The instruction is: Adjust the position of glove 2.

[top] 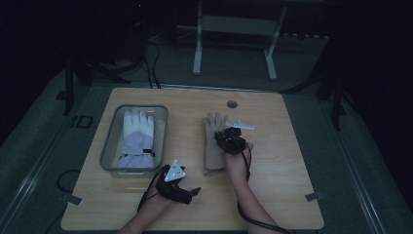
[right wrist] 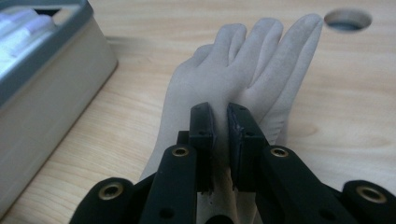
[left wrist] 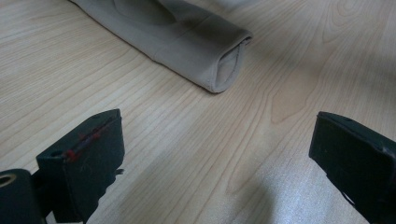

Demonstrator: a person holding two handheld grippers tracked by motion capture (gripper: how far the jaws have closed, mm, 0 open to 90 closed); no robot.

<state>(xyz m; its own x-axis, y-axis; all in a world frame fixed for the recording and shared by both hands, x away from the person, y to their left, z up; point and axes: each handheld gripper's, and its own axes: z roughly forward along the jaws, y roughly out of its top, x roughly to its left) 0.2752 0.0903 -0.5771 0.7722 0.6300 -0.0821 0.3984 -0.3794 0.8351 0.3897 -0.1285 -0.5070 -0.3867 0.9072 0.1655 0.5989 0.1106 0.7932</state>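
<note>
High view: the beige glove (top: 213, 141) lies flat near the middle of the table (top: 287, 195), fingers toward the far edge, cuff toward the near edge. The right gripper (top: 233, 140) sits over its palm, forearm reaching in from the near edge. The left gripper (top: 191, 193) rests low by the near edge, just off the cuff. A grey bin (top: 108, 146) toward the left edge holds a white and lilac glove (top: 137, 139).

Left gripper view: its jaws stand wide apart with bare wood between them; the glove's open cuff (left wrist: 229, 63) lies ahead, untouched.

Right gripper view: the jaws are nearly together, pinching a ridge of glove fabric (right wrist: 243, 74) at the palm.

To lift cleanly, I judge the pinch should take both layers, then rise straight before swinging toward the bin.
</note>
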